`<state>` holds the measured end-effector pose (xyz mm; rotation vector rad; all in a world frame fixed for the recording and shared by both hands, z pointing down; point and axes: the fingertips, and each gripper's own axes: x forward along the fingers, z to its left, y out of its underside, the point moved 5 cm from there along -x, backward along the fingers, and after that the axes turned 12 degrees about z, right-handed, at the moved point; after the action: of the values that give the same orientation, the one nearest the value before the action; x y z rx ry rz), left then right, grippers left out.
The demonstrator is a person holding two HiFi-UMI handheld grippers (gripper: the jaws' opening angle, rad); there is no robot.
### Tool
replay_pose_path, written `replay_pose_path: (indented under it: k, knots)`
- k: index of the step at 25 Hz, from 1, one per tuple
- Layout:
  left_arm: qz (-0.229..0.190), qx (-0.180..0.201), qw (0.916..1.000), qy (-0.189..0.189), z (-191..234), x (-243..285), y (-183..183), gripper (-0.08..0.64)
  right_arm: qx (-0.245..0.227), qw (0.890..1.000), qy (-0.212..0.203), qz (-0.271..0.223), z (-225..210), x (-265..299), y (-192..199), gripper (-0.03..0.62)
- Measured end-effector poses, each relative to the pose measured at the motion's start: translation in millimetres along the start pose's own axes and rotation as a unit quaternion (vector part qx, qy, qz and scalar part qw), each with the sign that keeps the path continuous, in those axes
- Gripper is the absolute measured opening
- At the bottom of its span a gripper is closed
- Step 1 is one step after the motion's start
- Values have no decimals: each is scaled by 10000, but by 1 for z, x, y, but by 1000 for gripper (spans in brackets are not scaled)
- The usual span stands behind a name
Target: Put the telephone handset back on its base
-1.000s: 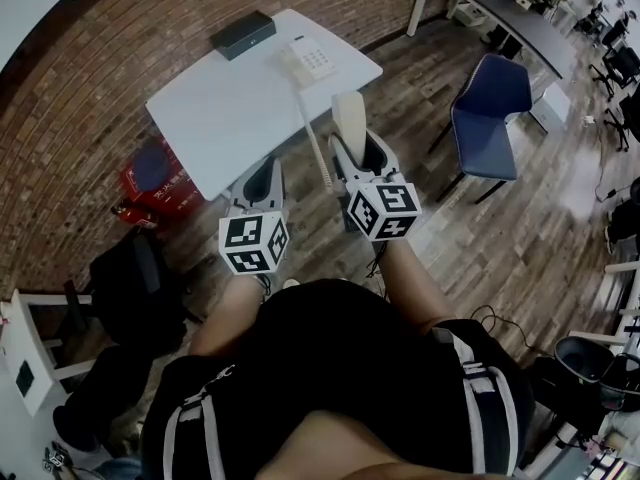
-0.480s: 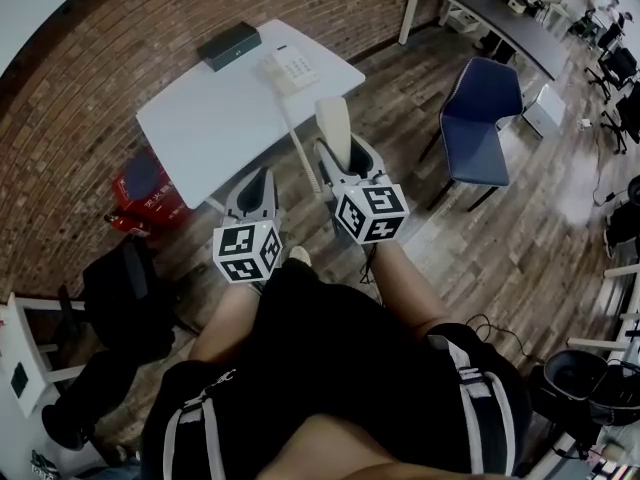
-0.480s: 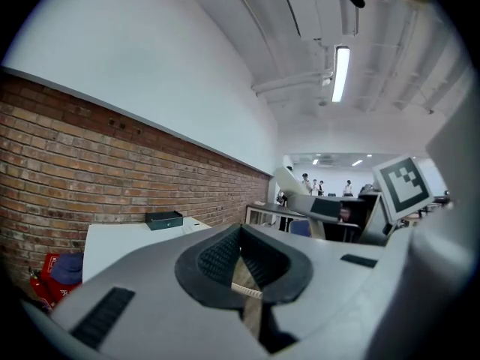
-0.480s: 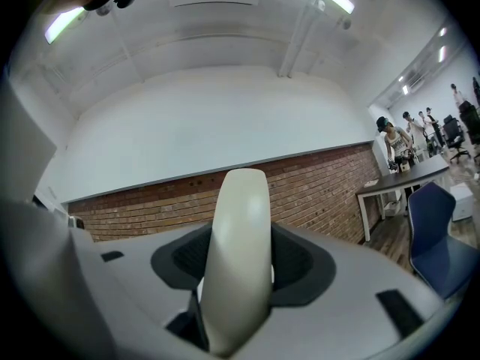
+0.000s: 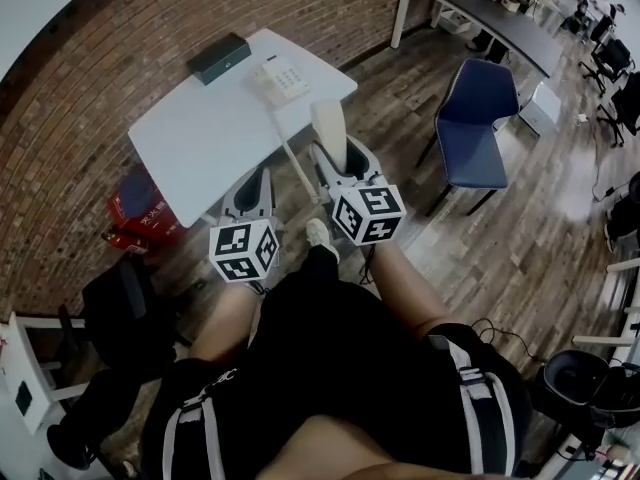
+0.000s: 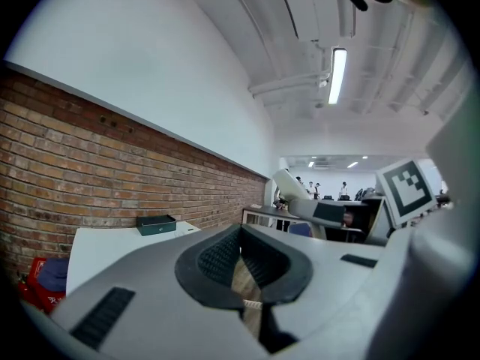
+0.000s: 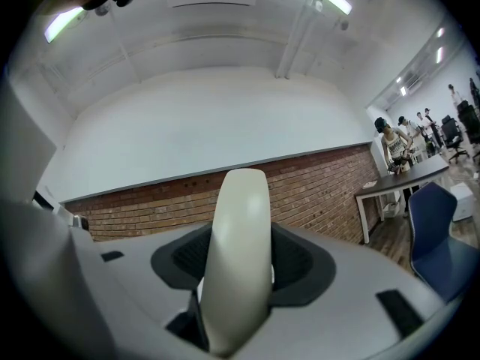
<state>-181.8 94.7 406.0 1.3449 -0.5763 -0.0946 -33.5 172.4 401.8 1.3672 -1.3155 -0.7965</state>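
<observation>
The cream telephone handset stands upright between the jaws of my right gripper, which is shut on it. In the right gripper view the handset fills the gap between the dark pads. A pale cord runs from it up to the telephone base near the far edge of the white table. Both grippers are held short of the table's near edge, above the wooden floor. My left gripper is to the left of the right one, shut with nothing in it; its pads meet.
A dark flat box lies on the table by the brick wall. A red item sits on the floor left of the table. A blue chair stands to the right, a long dark desk behind it.
The table and telephone base have slid to the left in the head view. A shoe now shows between the grippers. The right gripper still holds the handset and the left stays shut.
</observation>
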Motion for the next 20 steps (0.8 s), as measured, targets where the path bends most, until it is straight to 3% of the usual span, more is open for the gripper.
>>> replay_pose_path:
  k: [20]
  knots:
    - [167, -94, 9997, 124, 20, 112, -28, 2, -145, 9996, 6, 229, -67, 80, -27, 204]
